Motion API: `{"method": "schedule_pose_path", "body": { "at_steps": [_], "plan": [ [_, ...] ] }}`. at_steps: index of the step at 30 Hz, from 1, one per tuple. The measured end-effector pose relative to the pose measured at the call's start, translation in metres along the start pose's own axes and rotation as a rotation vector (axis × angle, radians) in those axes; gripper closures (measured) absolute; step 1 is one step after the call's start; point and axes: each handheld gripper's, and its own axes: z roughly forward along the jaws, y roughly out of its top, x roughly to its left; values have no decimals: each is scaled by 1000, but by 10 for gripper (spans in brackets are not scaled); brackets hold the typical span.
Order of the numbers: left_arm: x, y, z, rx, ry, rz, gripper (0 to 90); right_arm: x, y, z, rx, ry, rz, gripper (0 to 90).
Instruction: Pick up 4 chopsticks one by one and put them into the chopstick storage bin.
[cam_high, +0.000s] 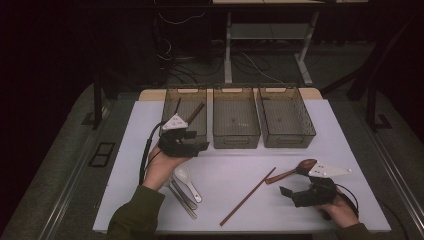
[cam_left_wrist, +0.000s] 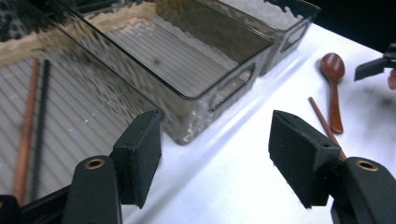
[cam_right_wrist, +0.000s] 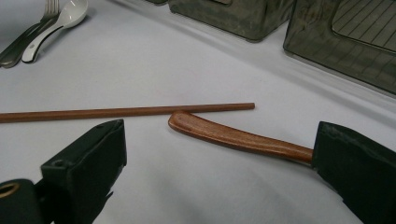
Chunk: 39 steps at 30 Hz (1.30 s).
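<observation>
Left claw (cam_high: 200, 141): open, empty, at left bin's (cam_high: 172, 111) front edge.
Right claw (cam_high: 291, 194): open, empty, beside wooden spoon (cam_high: 294, 170).
Worktop (cam_high: 235, 160): bare between them.

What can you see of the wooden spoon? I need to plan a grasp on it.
The wooden spoon is reddish-brown, glossy wood, with an oval bowl and a slim, slightly curved handle. It lies flat on the white table, right of centre, bowl toward the right bin. Its handle end lies close to the tip of a lone chopstick; contact is unclear. The open right hand-held gripper sits beside it, not gripping.
</observation>
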Motion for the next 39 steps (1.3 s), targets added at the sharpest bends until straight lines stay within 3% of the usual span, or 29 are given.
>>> {"method": "schedule_pose_path", "body": {
  "at_steps": [19,27,39],
  "plan": [
    [-39,-38,2,37,-46,26,354,0,0,-1,-2,-3,0,29],
    [-55,-47,1,56,-68,40,490,0,0,0,0,-2,-3,29],
    [-68,-53,9,86,-126,46,658,0,0,1,0,-2,-4,29]
  ]
}}
